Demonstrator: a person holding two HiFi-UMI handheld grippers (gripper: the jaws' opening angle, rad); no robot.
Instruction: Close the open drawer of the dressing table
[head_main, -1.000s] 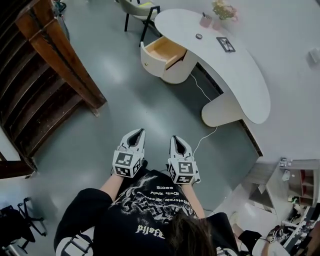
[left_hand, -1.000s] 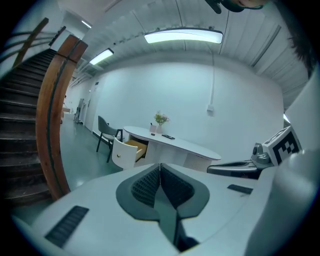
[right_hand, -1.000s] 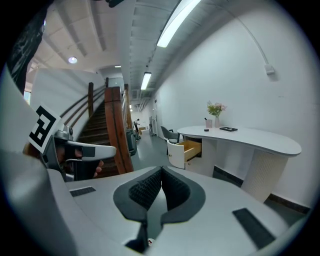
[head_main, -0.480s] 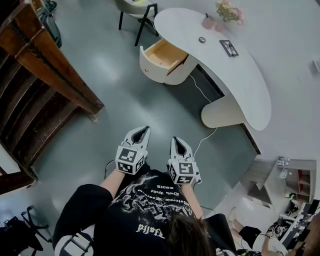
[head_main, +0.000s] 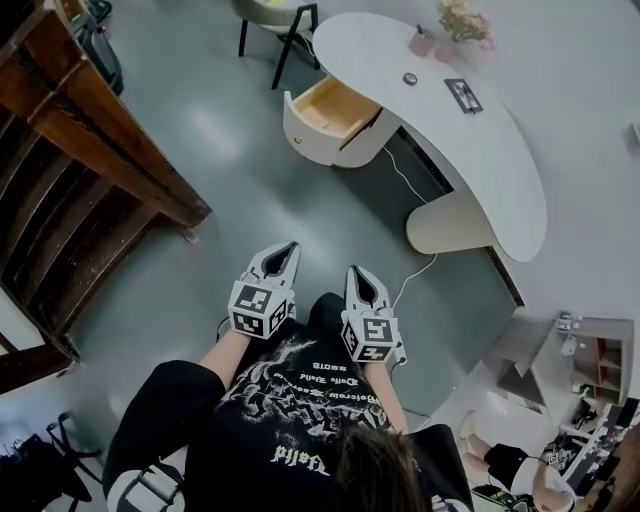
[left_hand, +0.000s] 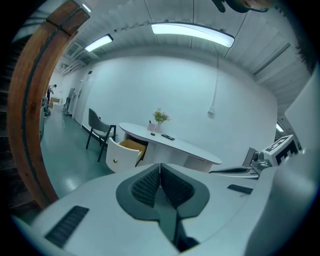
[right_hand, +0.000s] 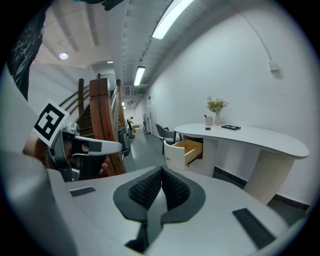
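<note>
Drawer (head_main: 328, 108): pulled out of the dressing table (head_main: 480, 160) at its chair end, wooden inside exposed.
Left gripper (head_main: 287, 248): jaws pressed together, nothing held; pointed toward the dressing table, well apart from it.
Right gripper (head_main: 359, 273): jaws closed together, empty; likewise well apart from the dressing table.
Chair (head_main: 275, 15): placed just beyond the dressing table's drawer end.

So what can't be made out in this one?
Open white drawer with wooden lining: its rear hidden under the white curved tabletop, head view.
Flat dark object on the tabletop: too small to identify, every view.
Dark-legged chair: cut off by head view's top edge.
</note>
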